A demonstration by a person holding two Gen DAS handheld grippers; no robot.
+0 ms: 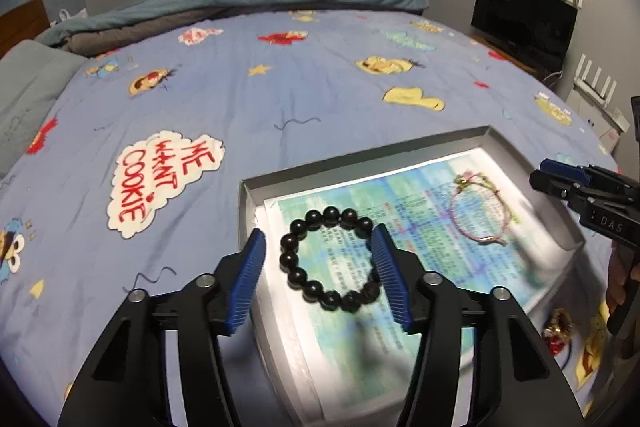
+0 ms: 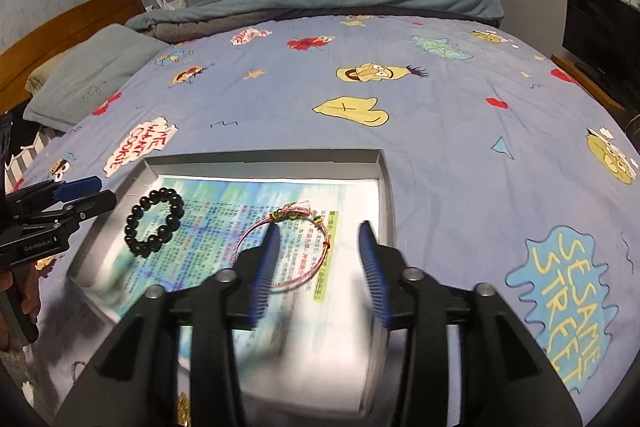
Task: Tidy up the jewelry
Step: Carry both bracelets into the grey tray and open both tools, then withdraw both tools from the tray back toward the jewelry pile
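A grey shallow tray (image 1: 360, 157) (image 2: 260, 157) lined with a printed sheet lies on the blue cartoon bedspread. A black bead bracelet (image 1: 332, 214) (image 2: 175, 217) rests on the sheet at the tray's left. It shows between the blue pads of my left gripper (image 1: 319, 231), which is open and does not press on it. A thin red string bracelet (image 1: 490, 239) (image 2: 296, 215) with small charms lies at the tray's right. My right gripper (image 2: 320, 227) is open just over it, and its left pad hides part of the loop. Nothing is held.
A red and gold piece of jewelry (image 1: 558, 327) lies on the bedspread right of the tray, near a hand (image 1: 618, 283). A grey pillow (image 2: 92, 75) and folded blankets (image 2: 340, 1) line the far side. A dark screen (image 1: 524, 19) stands at the right.
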